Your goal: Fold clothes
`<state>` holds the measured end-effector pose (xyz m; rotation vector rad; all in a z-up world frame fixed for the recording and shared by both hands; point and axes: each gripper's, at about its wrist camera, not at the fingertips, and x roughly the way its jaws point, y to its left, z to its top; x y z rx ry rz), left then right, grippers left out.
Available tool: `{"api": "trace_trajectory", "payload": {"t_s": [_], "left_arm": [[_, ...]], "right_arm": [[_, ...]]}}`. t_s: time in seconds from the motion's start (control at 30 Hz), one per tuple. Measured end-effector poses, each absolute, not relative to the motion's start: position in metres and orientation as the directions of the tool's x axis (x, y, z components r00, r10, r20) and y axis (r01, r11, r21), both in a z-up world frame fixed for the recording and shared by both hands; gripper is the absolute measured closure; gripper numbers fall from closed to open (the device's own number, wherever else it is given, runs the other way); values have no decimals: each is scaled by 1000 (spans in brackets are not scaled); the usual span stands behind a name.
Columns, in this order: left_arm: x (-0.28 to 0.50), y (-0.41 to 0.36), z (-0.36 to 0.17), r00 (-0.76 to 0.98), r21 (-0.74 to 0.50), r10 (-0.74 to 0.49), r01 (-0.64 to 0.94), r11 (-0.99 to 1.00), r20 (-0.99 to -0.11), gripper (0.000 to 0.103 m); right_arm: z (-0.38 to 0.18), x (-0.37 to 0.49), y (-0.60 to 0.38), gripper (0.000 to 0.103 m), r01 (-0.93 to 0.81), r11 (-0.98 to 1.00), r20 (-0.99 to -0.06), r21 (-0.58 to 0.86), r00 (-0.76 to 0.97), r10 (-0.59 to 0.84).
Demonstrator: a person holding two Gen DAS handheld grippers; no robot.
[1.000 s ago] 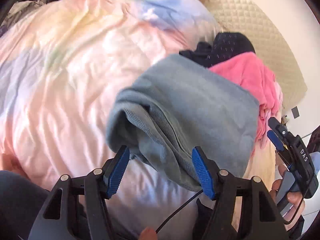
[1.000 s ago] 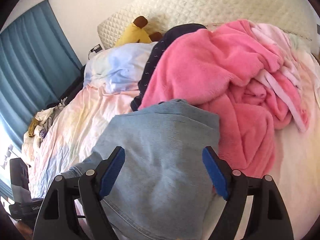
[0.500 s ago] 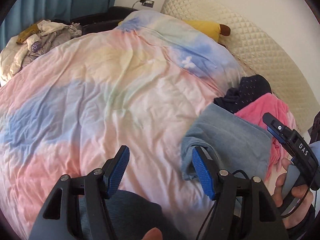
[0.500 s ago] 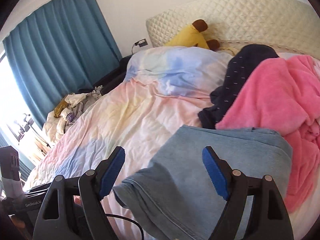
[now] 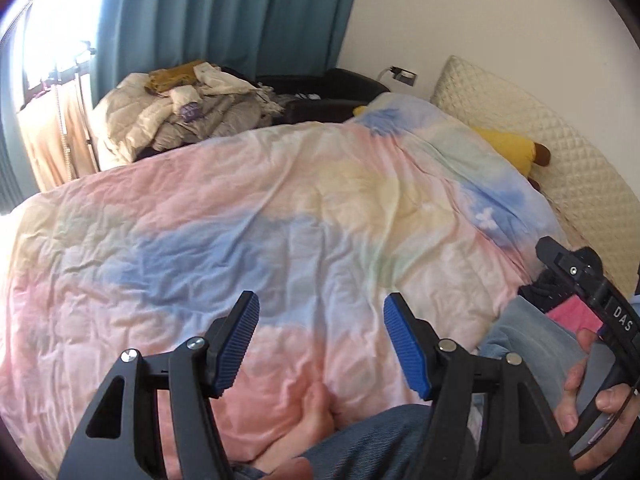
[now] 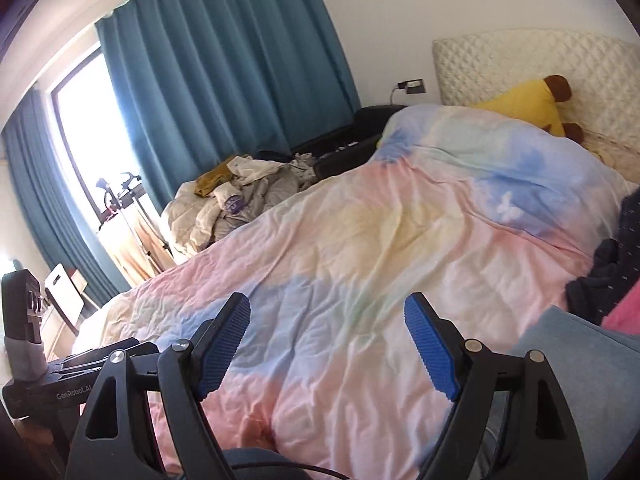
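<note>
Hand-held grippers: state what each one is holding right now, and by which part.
Nothing is held. The left hand-held gripper and the right hand-held gripper are both open over the pastel duvet; the blue folded garment lies beside them.

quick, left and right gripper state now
left gripper: open, holding nothing.
right gripper: open, holding nothing.

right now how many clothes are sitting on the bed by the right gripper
3: a folded blue-grey garment nearest the right gripper, a pink fleece piece just behind it, and a dark dotted garment beyond that, toward the headboard. All run off frame, so more may be hidden.
</note>
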<state>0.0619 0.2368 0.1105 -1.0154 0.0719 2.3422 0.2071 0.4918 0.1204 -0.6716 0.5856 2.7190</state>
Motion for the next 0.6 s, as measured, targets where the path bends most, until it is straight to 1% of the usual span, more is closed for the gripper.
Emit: {"api": "trace_trajectory", "payload": {"t_s": [0.27,0.43,0.6], "left_arm": [[40,163,112,-656,-135,381,-394,-909,-652,36],[23,102,98,-703,-121,294,-287,-950,-648,36],[9,51,89,-735,-101,211,-192,-976,-644,36]], "right_arm": [[142,128,414,22,-165,-941,-450,296,-893,15],[148,86,358,22,-51,-966,-441,253,-895,-68],[145,50,306,22,52,-969,-434,243,-887,-156]]}}
